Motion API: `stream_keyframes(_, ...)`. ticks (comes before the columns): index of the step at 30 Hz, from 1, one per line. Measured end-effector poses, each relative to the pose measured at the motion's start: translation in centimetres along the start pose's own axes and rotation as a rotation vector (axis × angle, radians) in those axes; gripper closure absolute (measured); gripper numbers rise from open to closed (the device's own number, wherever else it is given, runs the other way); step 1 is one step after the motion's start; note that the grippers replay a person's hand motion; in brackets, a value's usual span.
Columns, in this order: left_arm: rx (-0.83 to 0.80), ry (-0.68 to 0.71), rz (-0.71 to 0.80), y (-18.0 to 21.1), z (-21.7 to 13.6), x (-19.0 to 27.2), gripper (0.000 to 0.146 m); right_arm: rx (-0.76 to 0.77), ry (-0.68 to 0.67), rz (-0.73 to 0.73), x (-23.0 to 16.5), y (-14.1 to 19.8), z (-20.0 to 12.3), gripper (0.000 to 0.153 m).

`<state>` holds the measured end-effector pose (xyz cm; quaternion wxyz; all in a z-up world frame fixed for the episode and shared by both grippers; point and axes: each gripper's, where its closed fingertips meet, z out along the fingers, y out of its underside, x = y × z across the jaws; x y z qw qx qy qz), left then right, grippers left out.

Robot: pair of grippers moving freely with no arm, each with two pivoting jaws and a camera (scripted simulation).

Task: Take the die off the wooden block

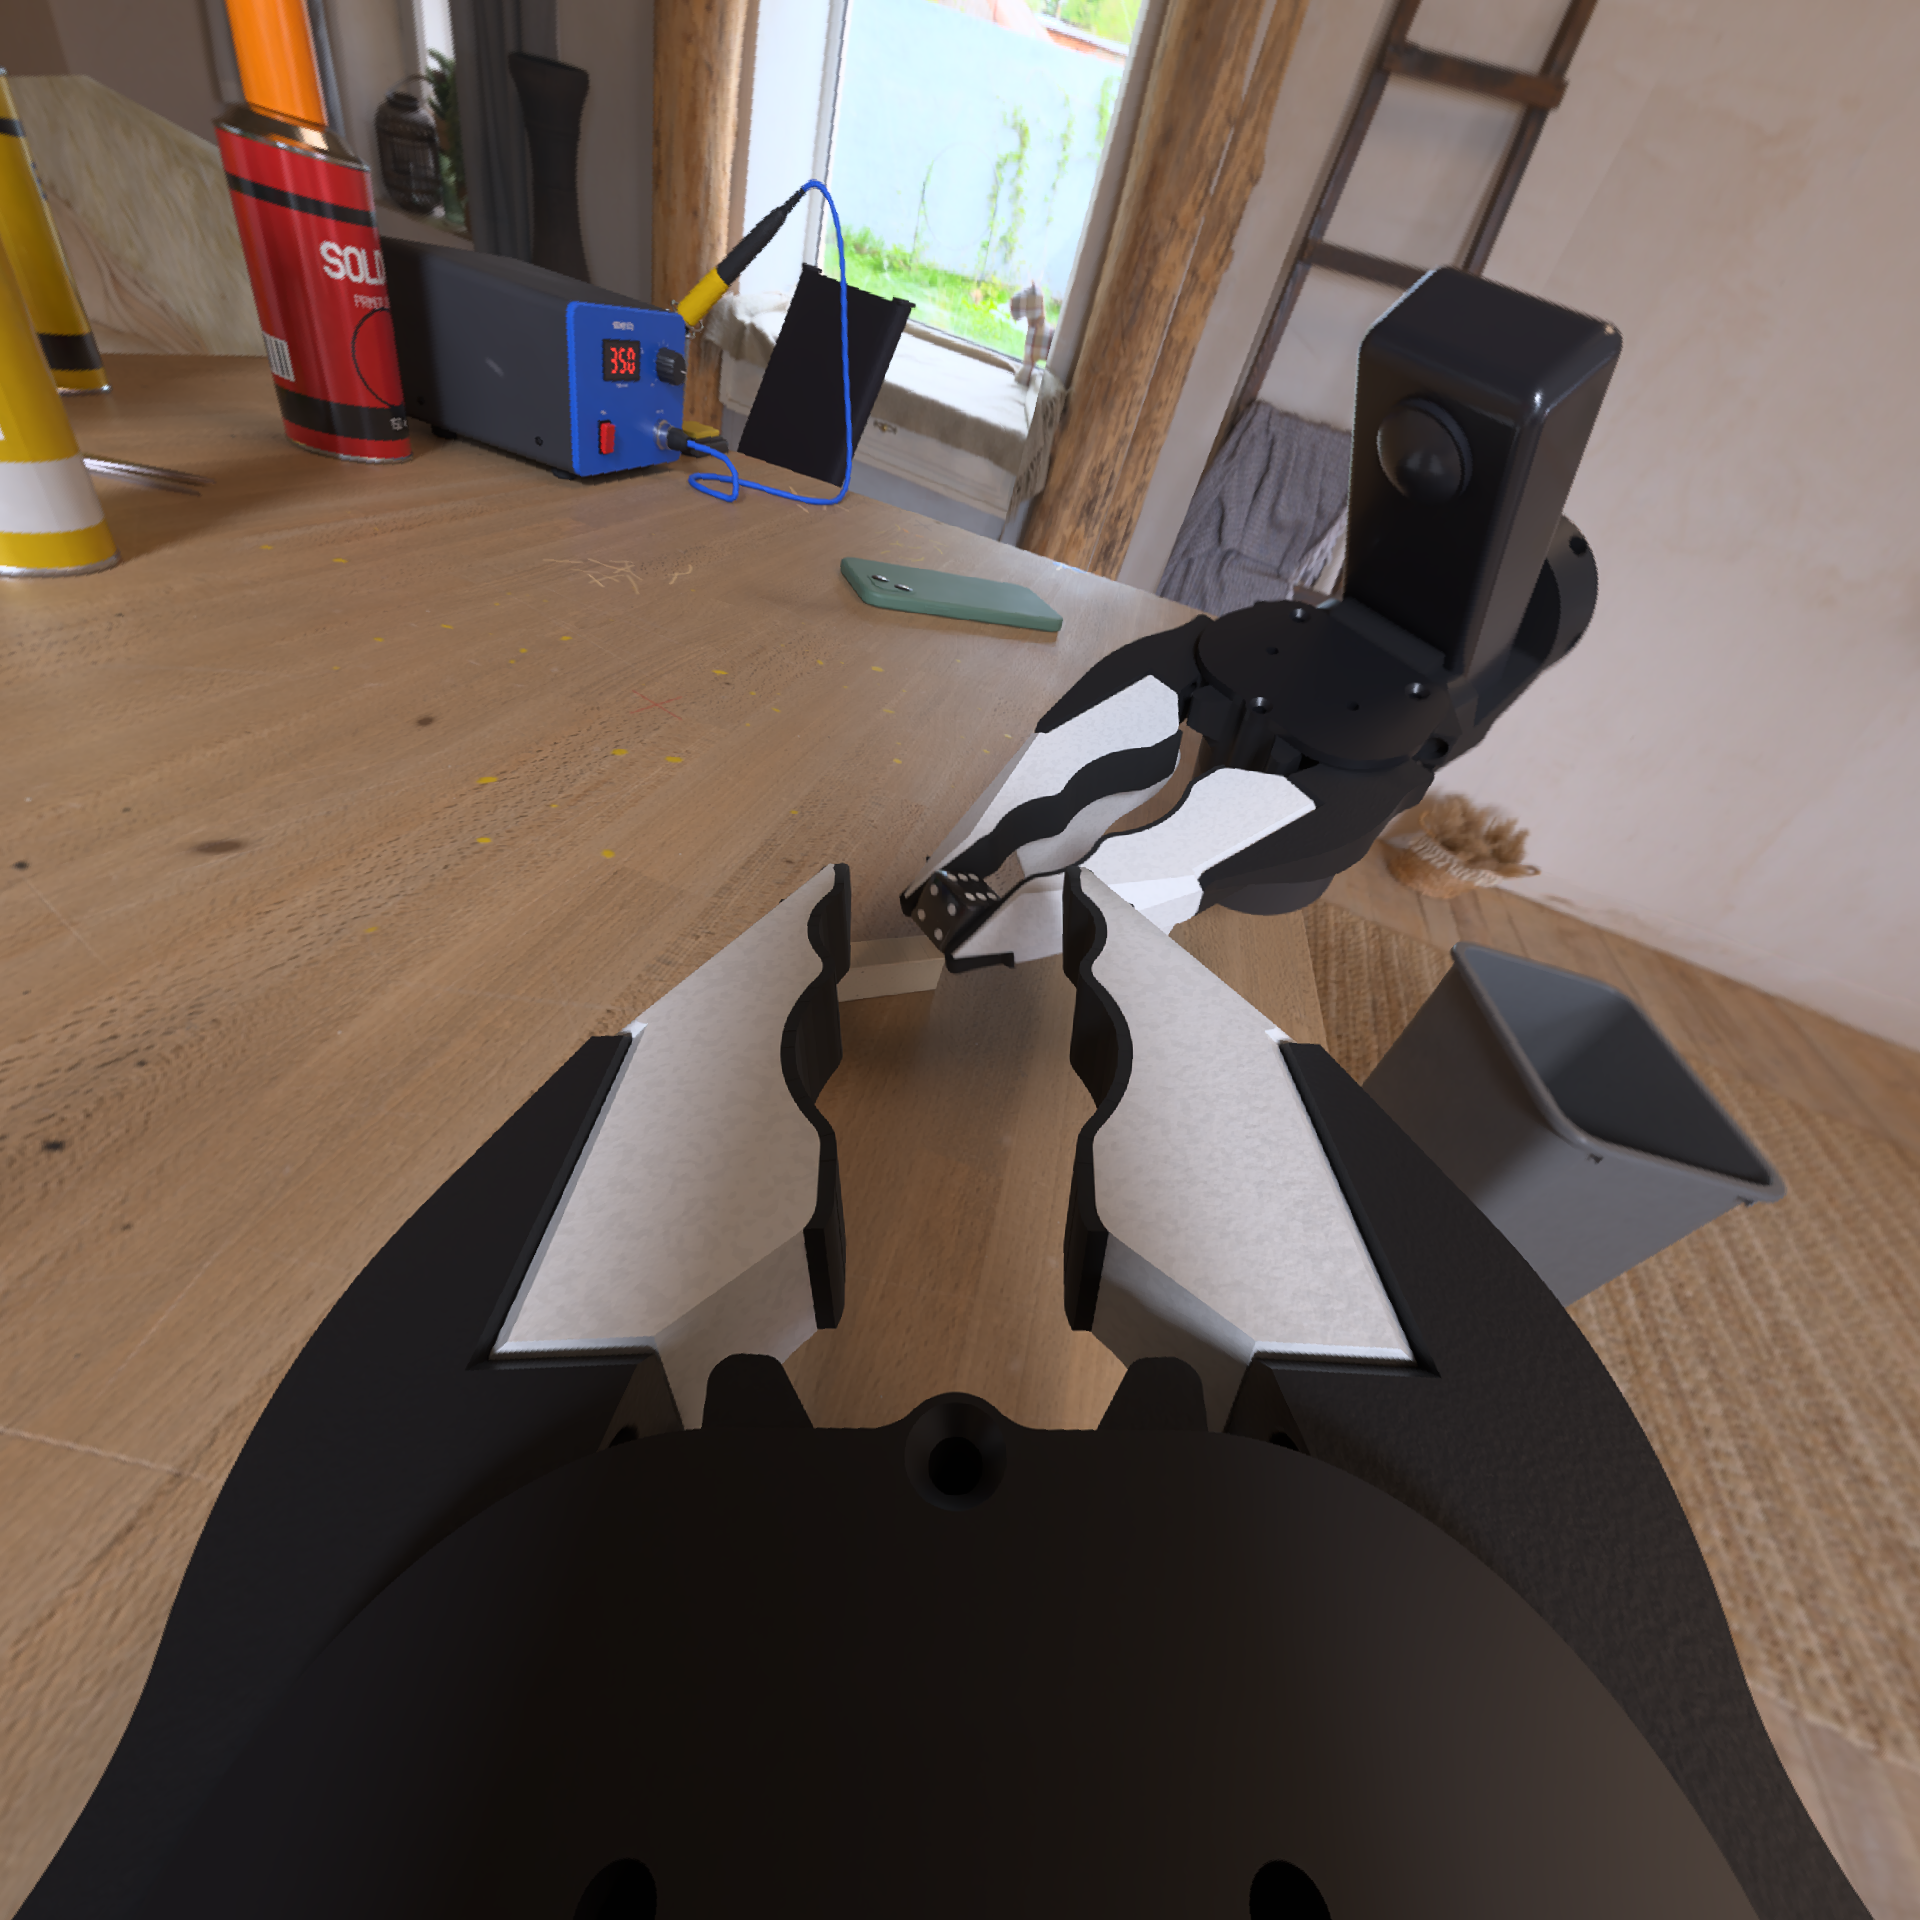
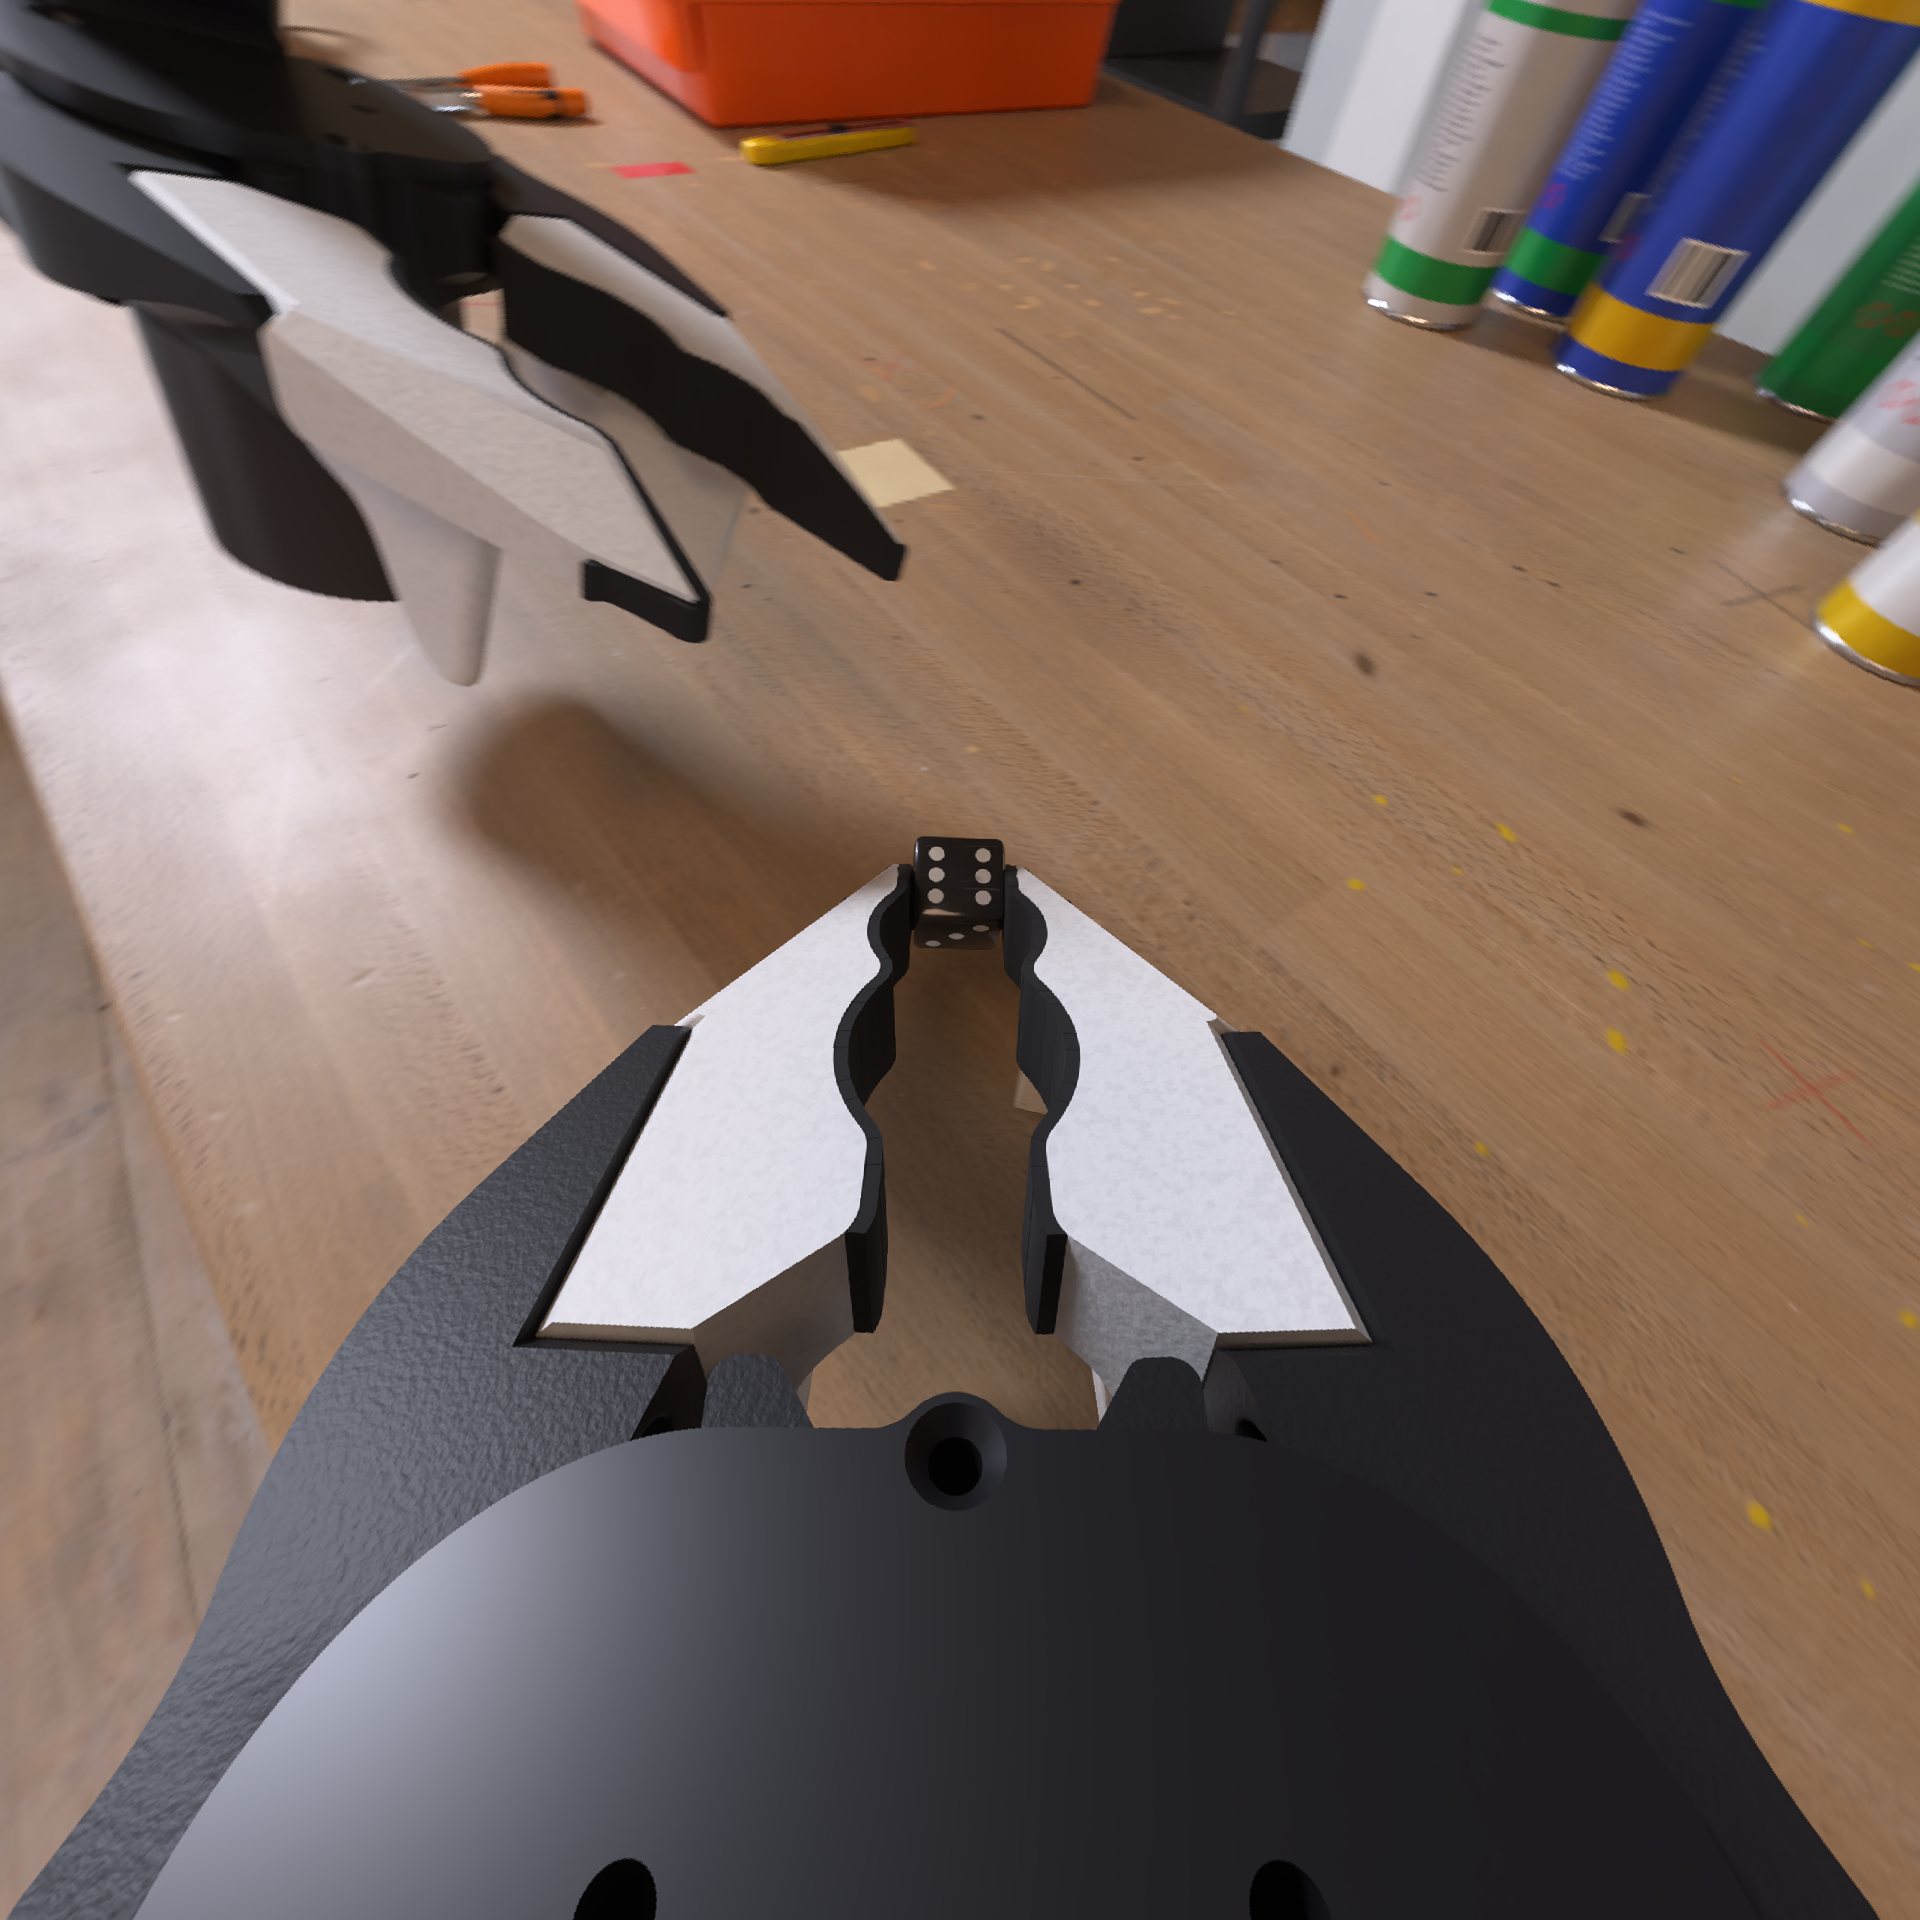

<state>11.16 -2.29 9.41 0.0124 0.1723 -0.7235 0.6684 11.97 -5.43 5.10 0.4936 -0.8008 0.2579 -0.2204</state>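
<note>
Two fingertips of the right gripper [image 2: 956, 894] are being closed on the die [image 2: 957, 891], pinched at the very tips on opposite flat faces, w/ the jaws narrowed to about its width. Judged small, light, rigid and smooth-sided, so slip or twist is likely unless flat faces are kept square to the pads; a mid-face hold is best. The left gripper [image 1: 956, 914] is being held partly open and empty, just near of the die.

Only the left wrist view is showing the pale wooden block [image 1: 894, 971] under the die, plus the green phone [image 1: 951, 594] far and the grey bin [image 1: 1579, 1101] right. The right wrist view is showing the pips and pad contact; no block is clearly made out there, so whether the die is lifted clear can't be told.
</note>
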Motion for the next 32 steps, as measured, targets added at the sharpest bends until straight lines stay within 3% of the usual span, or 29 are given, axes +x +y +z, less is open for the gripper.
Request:
stream_keyframes(9,-0.086,-0.037,0.186,1.1,0.8,1.4,0.109,0.027,-0.167,-0.056,-2.6,-0.2,-0.5,0.136)
stream_keyframes(15,-0.298,-0.126,0.325,3.8,1.1,0.5,0.11,-0.003,-0.336,0.106,-3.4,0.2,-1.3,0.136)
stream_keyframes(22,-0.328,-0.066,0.425,4.6,1.1,1.9,0.117,-0.017,-0.491,0.203,-4.4,0.3,-2.1,0.136)
stream_keyframes(28,-0.383,-0.031,0.492,5.7,1.1,2.7,0.133,-0.059,-0.51,0.208,-4.8,0.8,-1.9,0.136)
stream_keyframes(32,-0.423,-0.042,0.497,6.2,1.2,2.4,0.134,-0.078,-0.482,0.184,-4.8,1.1,-1.6,0.136)
